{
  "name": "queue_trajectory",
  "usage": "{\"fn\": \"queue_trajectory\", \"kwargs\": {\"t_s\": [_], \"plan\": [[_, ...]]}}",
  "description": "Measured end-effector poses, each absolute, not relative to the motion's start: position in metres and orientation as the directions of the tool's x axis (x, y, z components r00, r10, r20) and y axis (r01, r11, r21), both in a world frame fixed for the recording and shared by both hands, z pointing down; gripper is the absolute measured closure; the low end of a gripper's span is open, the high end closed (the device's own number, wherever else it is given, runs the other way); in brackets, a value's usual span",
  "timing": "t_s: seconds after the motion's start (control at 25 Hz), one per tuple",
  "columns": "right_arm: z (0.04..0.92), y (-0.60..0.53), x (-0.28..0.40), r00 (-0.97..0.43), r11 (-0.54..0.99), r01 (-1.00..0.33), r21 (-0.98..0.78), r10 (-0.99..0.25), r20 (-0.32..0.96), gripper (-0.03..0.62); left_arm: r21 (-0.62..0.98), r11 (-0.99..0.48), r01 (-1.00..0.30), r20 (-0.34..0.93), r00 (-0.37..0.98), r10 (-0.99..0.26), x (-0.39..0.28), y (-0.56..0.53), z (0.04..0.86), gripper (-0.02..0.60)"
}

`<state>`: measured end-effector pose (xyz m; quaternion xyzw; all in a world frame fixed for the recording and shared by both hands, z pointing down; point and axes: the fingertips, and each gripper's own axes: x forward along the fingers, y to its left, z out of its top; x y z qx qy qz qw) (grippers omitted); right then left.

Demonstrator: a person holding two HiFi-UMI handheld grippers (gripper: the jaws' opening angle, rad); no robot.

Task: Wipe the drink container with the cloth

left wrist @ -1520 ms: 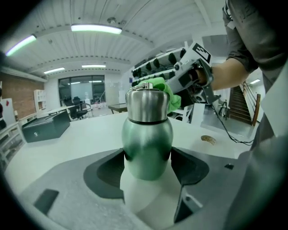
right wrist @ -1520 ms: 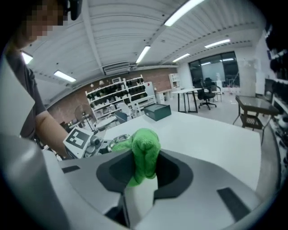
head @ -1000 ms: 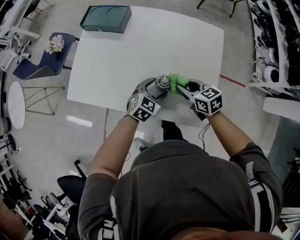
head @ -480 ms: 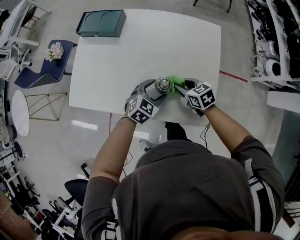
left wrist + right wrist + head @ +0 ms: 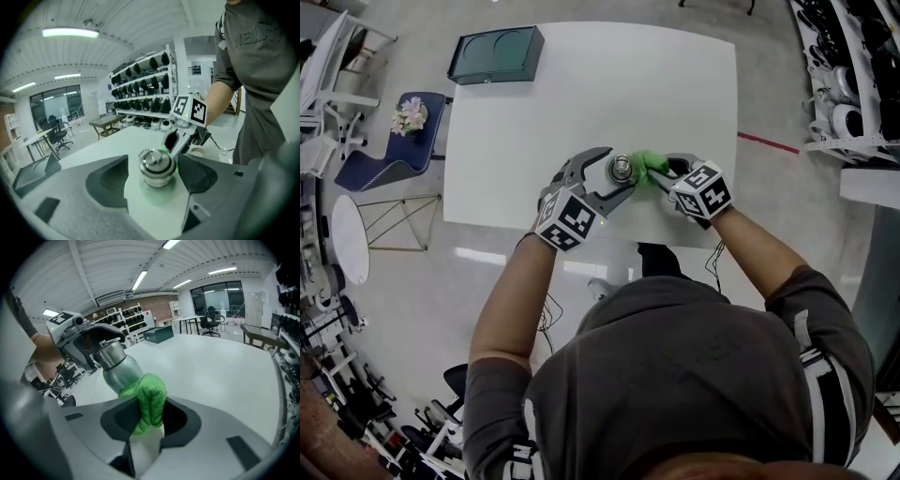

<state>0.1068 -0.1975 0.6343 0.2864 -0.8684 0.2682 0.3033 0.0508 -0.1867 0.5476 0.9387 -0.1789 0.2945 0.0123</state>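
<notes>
Green cloth (image 5: 147, 399) is clamped in the right gripper (image 5: 146, 417) and pressed against the steel bottle (image 5: 622, 170), which stands on the white table (image 5: 581, 94). The left gripper (image 5: 152, 177) is spread around the bottle, a gap at each side.

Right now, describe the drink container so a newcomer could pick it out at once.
On the white table, near the person's edge, it stands upright between the open left tongs. It is the only steel bottle, with a ring-topped cap and the green cloth in the right tongs against its side.
</notes>
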Motion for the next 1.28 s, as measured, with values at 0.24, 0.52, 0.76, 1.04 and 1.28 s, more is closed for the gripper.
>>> {"fn": "queue_trajectory", "kwargs": {"t_s": [0.24, 0.52, 0.76, 1.04, 1.28], "plan": [[0.623, -0.185, 0.109, -0.666, 0.690, -0.657, -0.305, -0.340, 0.664, 0.490, -0.083, -0.990, -0.113, 0.587, 0.797, -0.140, 0.069, -0.185, 0.526, 0.404], [0.613, -0.141, 0.082, -0.716, 0.725, -0.605, -0.331, -0.313, 0.624, 0.489, 0.043, -0.997, -0.063, 0.618, 0.786, -0.023, 0.067, -0.187, 0.528, 0.537], [0.614, -0.132, 0.069, -0.718, 0.739, -0.599, -0.310, -0.322, 0.617, 0.489, -0.048, -0.995, 0.086, 0.703, 0.711, 0.028, 0.061, -0.186, 0.530, 0.470], [0.616, -0.131, 0.066, -0.696, 0.711, -0.642, -0.289, -0.382, 0.608, 0.489, 0.074, -0.963, 0.258, 0.757, 0.615, 0.223, 0.059, -0.176, 0.542, 0.334], [0.611, -0.137, 0.067, -0.664, 0.692, -0.679, -0.244, -0.438, 0.606, 0.489, 0.131, -0.977, 0.165, 0.734, 0.646, 0.208, 0.058, -0.188, 0.542, 0.350]]}}
